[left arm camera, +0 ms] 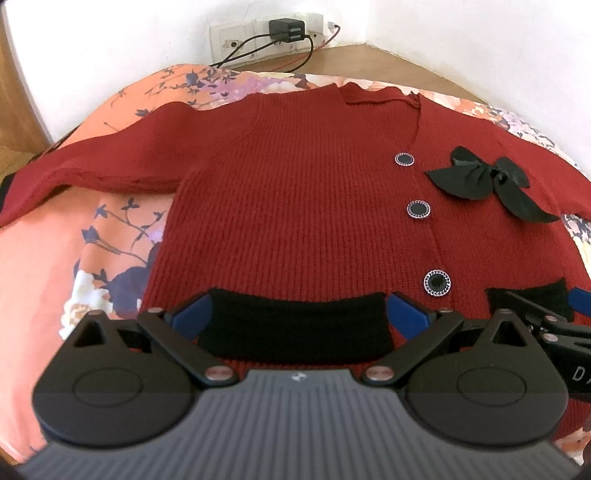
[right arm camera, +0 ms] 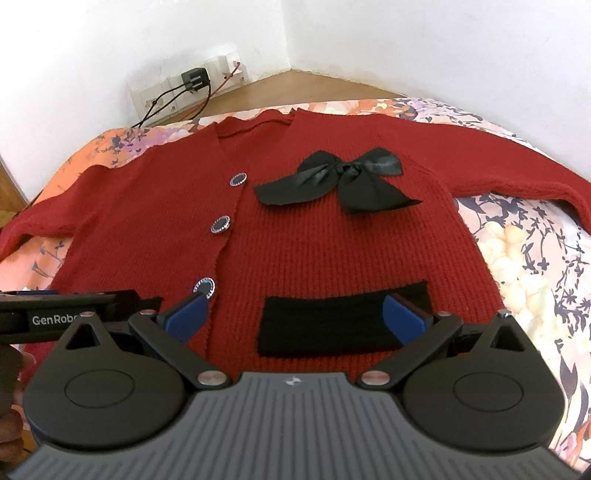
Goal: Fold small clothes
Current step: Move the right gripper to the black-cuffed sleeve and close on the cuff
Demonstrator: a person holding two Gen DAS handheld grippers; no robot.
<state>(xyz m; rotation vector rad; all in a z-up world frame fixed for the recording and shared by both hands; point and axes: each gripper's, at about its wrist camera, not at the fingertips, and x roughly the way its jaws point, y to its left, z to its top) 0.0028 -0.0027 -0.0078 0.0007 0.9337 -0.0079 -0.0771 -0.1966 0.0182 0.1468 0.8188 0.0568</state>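
Note:
A small red knit cardigan [left arm camera: 288, 192] [right arm camera: 332, 243] lies flat, front up, on a floral bedspread [left arm camera: 48, 266], both sleeves spread out. It has a black bow [left arm camera: 484, 181] [right arm camera: 340, 181], three dark buttons [left arm camera: 418, 209] and two black pocket bands. My left gripper [left arm camera: 299, 314] is open over the left pocket band [left arm camera: 295, 328] at the hem, blue fingers either side of it. My right gripper [right arm camera: 299, 314] is open over the right pocket band [right arm camera: 332, 321]. Nothing is held. The right gripper's side also shows at the right edge of the left wrist view.
The bedspread [right arm camera: 524, 258] covers a bed that ends near a white wall. A wooden floor strip [left arm camera: 369, 62] lies beyond. A wall socket with a black charger [left arm camera: 286, 31] [right arm camera: 195, 79] and cables sits behind the collar. A hand [right arm camera: 9, 398] shows at the lower left.

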